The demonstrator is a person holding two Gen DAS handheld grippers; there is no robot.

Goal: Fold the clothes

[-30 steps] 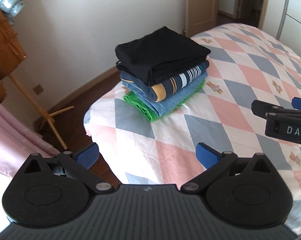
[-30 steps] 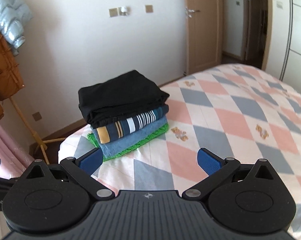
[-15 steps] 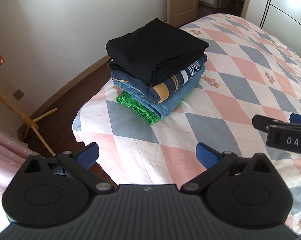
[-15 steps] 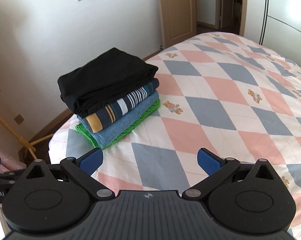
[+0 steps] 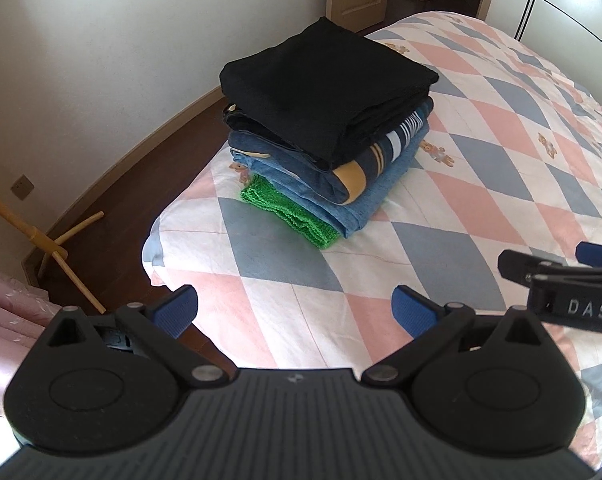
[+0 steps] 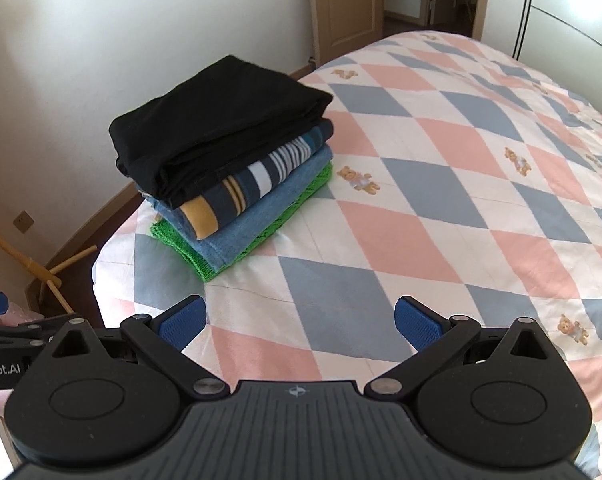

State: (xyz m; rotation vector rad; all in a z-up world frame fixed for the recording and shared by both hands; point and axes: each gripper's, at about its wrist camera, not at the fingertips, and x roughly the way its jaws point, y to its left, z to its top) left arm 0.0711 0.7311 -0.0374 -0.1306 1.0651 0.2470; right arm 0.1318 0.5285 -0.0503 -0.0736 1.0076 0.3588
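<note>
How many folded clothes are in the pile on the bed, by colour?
Black: 1
Striped navy, white and yellow: 1
Light blue: 1
Green: 1
Total: 4 that I can tell apart

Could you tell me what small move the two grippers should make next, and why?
Probably ease both forward toward the folded black garment topping the stack at the corner of the pink-and-blue diamond-patterned quilt. The left gripper and right gripper are open, empty and short of the pile, and no unfolded garment is visible.
</note>
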